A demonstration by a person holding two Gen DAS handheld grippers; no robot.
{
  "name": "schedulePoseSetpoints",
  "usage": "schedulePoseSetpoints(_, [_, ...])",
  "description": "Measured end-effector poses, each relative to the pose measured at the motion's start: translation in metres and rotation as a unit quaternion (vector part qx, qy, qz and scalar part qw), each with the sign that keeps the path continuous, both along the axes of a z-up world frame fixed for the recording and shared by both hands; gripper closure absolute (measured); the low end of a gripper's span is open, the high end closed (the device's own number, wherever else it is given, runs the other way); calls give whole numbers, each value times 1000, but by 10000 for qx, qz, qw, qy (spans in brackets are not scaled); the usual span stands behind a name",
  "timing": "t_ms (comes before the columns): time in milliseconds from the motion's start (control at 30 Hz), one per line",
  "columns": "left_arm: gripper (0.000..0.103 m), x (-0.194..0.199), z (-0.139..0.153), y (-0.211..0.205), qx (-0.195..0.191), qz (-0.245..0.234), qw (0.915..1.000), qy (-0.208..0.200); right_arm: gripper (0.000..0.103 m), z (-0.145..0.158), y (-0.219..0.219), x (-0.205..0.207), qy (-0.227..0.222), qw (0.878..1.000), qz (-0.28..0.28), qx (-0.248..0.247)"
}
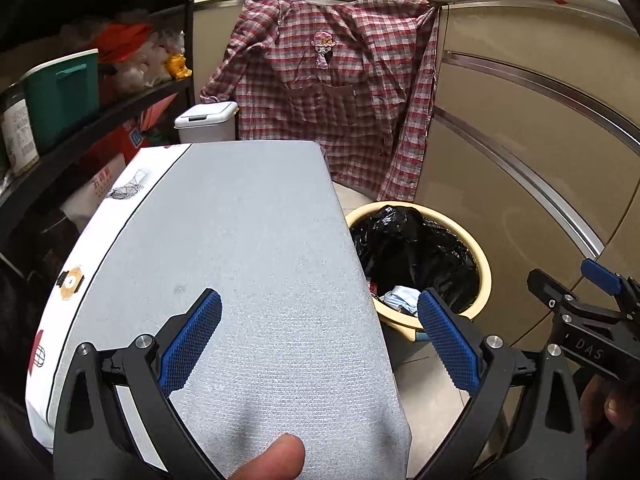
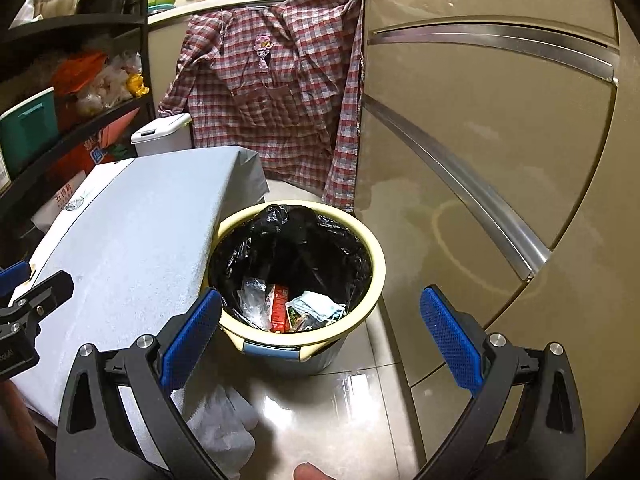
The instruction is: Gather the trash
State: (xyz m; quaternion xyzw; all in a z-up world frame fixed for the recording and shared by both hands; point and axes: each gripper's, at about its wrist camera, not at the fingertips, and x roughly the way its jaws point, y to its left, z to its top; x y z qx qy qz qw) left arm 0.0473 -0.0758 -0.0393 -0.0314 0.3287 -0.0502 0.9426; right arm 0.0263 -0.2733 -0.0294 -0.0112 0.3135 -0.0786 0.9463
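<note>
A round bin with a cream rim [image 2: 380, 268] and a black bag liner stands on the floor beside a table covered in grey cloth [image 2: 132, 240]. Inside it lie a clear wrapper [image 2: 252, 300], a red carton [image 2: 279, 306] and a pale blue face mask [image 2: 318, 305]. My right gripper [image 2: 320, 336] is open and empty, just above the bin's near rim. My left gripper [image 1: 320, 340] is open and empty above the table's cloth [image 1: 248, 248], with the bin [image 1: 486, 280] to its right. The right gripper also shows at the far right of the left wrist view [image 1: 576, 300].
A plaid shirt [image 2: 276, 92] hangs behind the bin. Beige cabinet doors [image 2: 500, 140] run along the right. A dark shelf rack with a teal box [image 1: 60, 96] stands on the left, and a small white lidded bin [image 1: 206, 120] sits behind the table. The floor is glossy tile [image 2: 340, 412].
</note>
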Motion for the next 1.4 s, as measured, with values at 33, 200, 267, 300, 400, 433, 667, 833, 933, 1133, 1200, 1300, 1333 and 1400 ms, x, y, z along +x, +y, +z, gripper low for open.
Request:
schedulePoseSetpoints(33, [8, 0, 0, 0, -1, 4, 10000, -8, 5, 0, 0, 0, -12, 10000, -10, 19])
schedulePoseSetpoints(200, [8, 1, 1, 0, 5, -5, 10000, -1, 5, 0, 0, -1, -29, 10000, -22, 44])
schedulePoseSetpoints(267, [8, 0, 1, 0, -1, -8, 10000, -2, 5, 0, 0, -1, -30, 10000, -19, 37])
schedulePoseSetpoints(300, [8, 0, 1, 0, -8, -17, 10000, -2, 5, 0, 0, -1, -26, 10000, -22, 41])
schedulePoseSetpoints(400, [8, 0, 1, -1, -3, -10, 10000, -12, 5, 0, 0, -1, -28, 10000, -23, 43])
schedulePoseSetpoints(433, [8, 0, 0, -1, 1, -15, 10000, -12, 5, 0, 0, -1, -29, 10000, -31, 44])
schedulePoseSetpoints(667, [8, -1, 0, -2, 6, -11, 10000, -11, 5, 2, 1, -1, -34, 10000, -30, 50])
schedulePoseSetpoints(833, [8, -1, 0, -2, -2, -15, 10000, -4, 5, 1, 1, -2, -34, 10000, -33, 56])
schedulePoseSetpoints(933, [8, -1, 0, -2, 4, -17, 10000, -8, 5, 1, 0, -2, -37, 10000, -34, 54])
schedulePoseSetpoints(1133, [8, -1, 0, -3, -4, -13, 10000, -3, 5, 3, 1, -2, -39, 10000, -32, 53])
schedulePoseSetpoints(1200, [8, -1, 0, -3, -2, -7, 10000, -2, 5, 3, 1, -2, -41, 10000, -35, 52])
schedulePoseSetpoints(1300, [8, -1, 0, -4, 7, -14, 10000, 0, 5, 2, 1, -2, -41, 10000, -35, 55])
schedulePoseSetpoints(1333, [8, -1, 0, -3, 7, -11, 10000, -5, 5, 3, 1, -2, -44, 10000, -37, 55])
schedulePoseSetpoints(1400, [8, -1, 0, -4, 9, -15, 10000, -6, 5, 2, 0, -2, -41, 10000, -30, 54])
